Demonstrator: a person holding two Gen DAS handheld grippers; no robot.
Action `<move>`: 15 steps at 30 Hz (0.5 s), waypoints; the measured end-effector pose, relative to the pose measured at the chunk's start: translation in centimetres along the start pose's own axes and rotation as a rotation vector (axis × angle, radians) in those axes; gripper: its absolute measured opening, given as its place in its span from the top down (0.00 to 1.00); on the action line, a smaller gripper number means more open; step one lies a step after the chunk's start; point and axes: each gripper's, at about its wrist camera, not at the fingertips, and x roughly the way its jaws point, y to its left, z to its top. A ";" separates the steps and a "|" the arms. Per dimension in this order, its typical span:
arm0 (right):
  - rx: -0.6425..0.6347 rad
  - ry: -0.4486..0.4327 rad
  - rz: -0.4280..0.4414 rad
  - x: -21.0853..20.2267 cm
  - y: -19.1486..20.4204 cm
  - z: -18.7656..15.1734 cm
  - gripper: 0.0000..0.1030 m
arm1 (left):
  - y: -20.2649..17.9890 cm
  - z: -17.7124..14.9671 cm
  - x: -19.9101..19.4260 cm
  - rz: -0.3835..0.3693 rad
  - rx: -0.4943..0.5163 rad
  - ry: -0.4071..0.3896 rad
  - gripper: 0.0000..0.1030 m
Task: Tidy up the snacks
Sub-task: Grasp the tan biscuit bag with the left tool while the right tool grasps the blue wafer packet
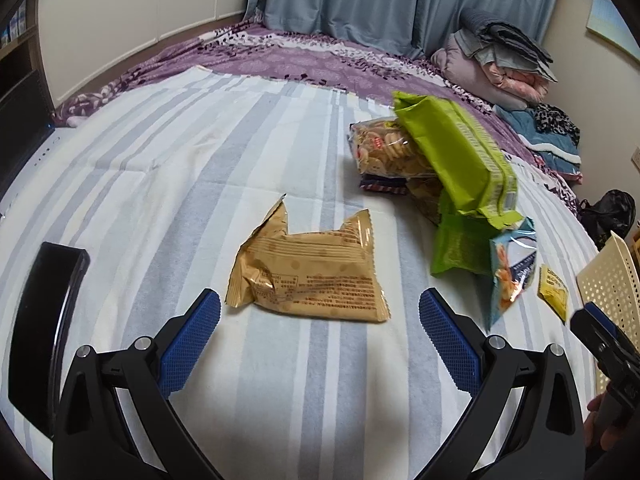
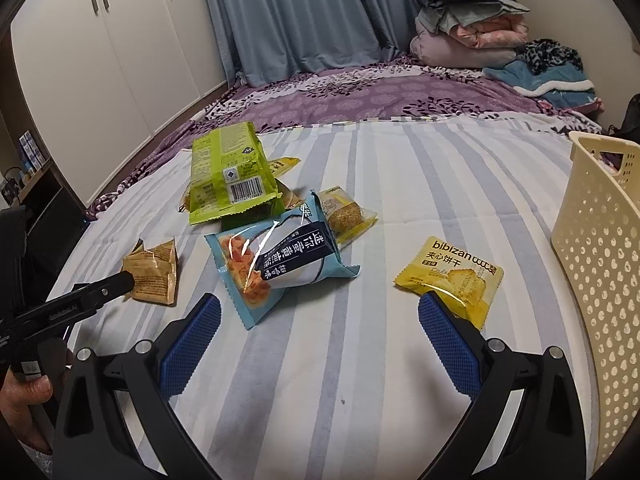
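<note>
A tan snack packet (image 1: 306,276) (image 2: 154,270) lies on the striped cloth just ahead of my open left gripper (image 1: 320,312); nothing sits between its fingers. To the right is a pile: a green packet (image 1: 460,152) (image 2: 228,174), a clear bag of biscuits (image 1: 386,150) and a blue packet (image 1: 512,268) (image 2: 276,264). In the right wrist view my right gripper (image 2: 320,312) stands open between the blue packet and a yellow bibizan packet (image 2: 452,274) (image 1: 554,292), whose near corner lies by the right fingertip. A small cake packet (image 2: 344,216) rests behind the blue one.
A cream perforated basket (image 2: 592,248) (image 1: 612,276) stands at the right edge of the bed. Folded blankets (image 2: 468,20) and clothes lie at the back on the purple bedspread (image 2: 360,96). White wardrobes (image 2: 100,60) line the left wall. A black object (image 1: 40,320) stands at the near left.
</note>
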 end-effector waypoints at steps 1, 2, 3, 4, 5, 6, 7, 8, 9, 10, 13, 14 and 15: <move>-0.004 0.004 -0.001 0.2 0.0 0.0 0.05 | 0.1 0.2 0.6 0.002 -0.006 0.007 0.02; -0.005 0.006 -0.001 0.3 0.0 -0.1 0.05 | 0.1 0.5 1.0 0.000 -0.011 0.011 0.02; -0.005 0.010 -0.001 0.4 -0.1 -0.2 0.05 | 0.1 0.7 1.4 -0.010 -0.012 0.011 0.02; -0.004 0.014 -0.001 0.5 -0.2 -0.2 0.05 | 0.0 1.0 1.8 -0.018 -0.005 0.009 0.02; -0.002 0.017 -0.002 0.7 -0.2 -0.2 0.05 | -0.1 1.3 2.2 -0.011 0.005 0.010 0.02; 0.000 0.019 -0.004 0.8 -0.2 -0.2 0.05 | -0.3 1.6 2.6 0.004 0.015 0.011 0.02; 0.002 0.023 -0.006 1.0 -0.3 -0.2 0.05 | -0.5 1.8 3.0 0.020 0.026 0.009 0.02; 0.003 0.026 -0.007 1.1 -0.3 -0.2 0.05 | -0.5 2.1 3.4 0.036 0.034 0.009 0.02; 0.003 0.027 -0.006 1.2 -0.2 -0.1 0.05 | -0.6 2.3 3.8 0.054 0.042 0.011 0.02; 0.002 0.030 -0.007 1.4 -0.2 -0.1 0.05 | -0.7 2.4 4.1 0.067 0.052 0.013 0.02; -0.009 0.038 -0.003 1.8 0.1 0.1 0.05 | -1.1 2.7 5.1 0.114 0.110 0.025 0.02; -0.013 0.041 -0.002 2.0 0.2 0.1 0.05 | -1.2 2.7 5.3 0.126 0.123 0.029 0.02; -0.018 0.044 0.000 2.1 0.4 0.2 0.05 | -1.2 2.7 5.5 0.135 0.135 0.033 0.02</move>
